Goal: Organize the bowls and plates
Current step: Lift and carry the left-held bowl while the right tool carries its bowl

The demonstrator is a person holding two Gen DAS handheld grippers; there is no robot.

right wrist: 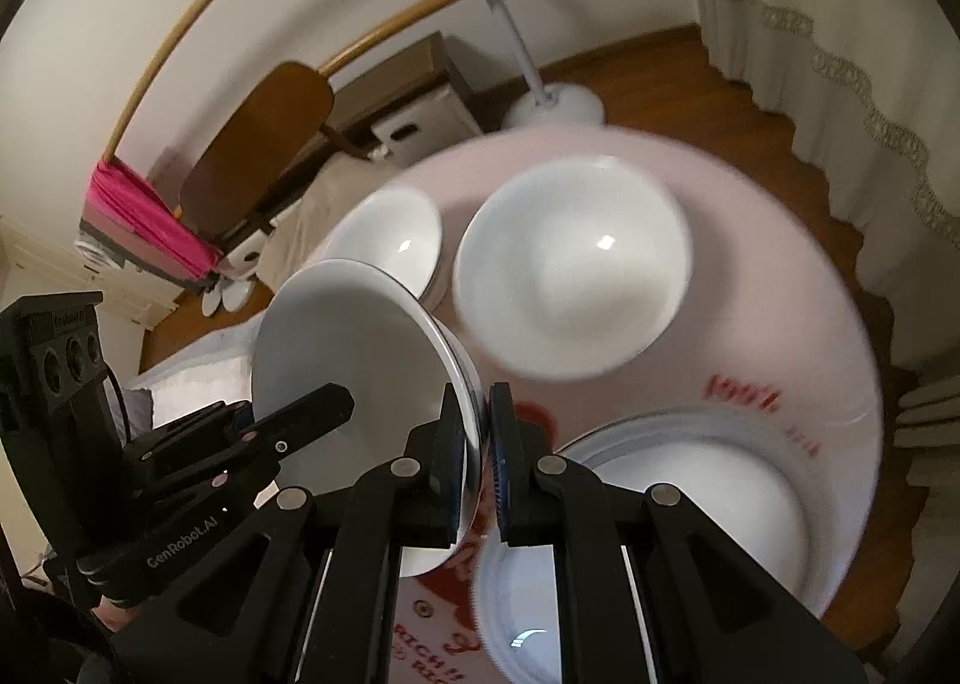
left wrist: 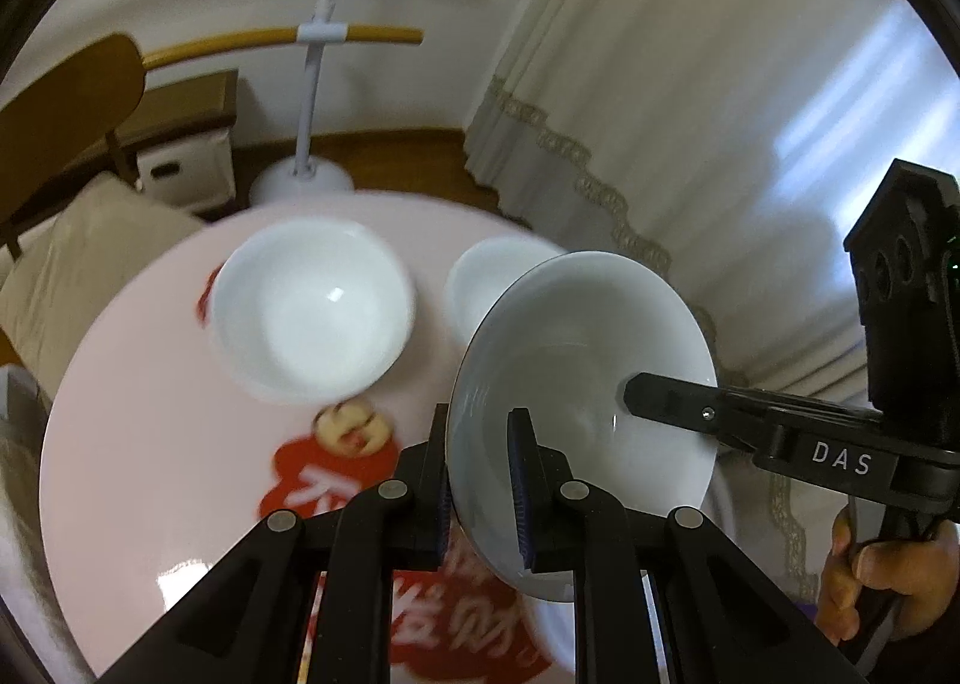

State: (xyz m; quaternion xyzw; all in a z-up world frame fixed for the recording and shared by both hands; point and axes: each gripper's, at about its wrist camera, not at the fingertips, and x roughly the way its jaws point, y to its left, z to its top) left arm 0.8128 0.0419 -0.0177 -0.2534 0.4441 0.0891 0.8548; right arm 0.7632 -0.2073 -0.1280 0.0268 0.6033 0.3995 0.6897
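1. The left gripper (left wrist: pixel 480 480) pinches the near rim of a white plate (left wrist: pixel 576 360), one pad inside the dish and one behind it. The right gripper (right wrist: pixel 480 468) is pressed together on the opposite rim of that same plate (right wrist: pixel 342 336). Both pinch the plate.

2. The plate hangs tilted on edge above the round pink table (left wrist: pixel 150 414), clear of it. Two grips on opposite rims are probably meant to stop a slick, shallow dish from swinging while it is carried.

3. Taking the held plate as landmark: a white bowl (left wrist: pixel 312 318) sits on the table beyond it in the left wrist view, and a second bowl (left wrist: pixel 486 276) peeks out just behind the plate's upper edge. In the right wrist view a stack of plates (right wrist: pixel 708 480) lies on the table below it on the other side, a likely place to set it down.

4. The tabletop is glossy, printed with red lettering and a small cartoon figure (left wrist: pixel 354 426).

5. Beyond the plate stand a white floor lamp (left wrist: pixel 306 144), a wooden chair (right wrist: pixel 264 138), a low cabinet (left wrist: pixel 180 144), a lace-trimmed curtain (left wrist: pixel 690 84) and a wood floor (right wrist: pixel 690 78). A hand (left wrist: pixel 882 576) holds the right gripper's handle.
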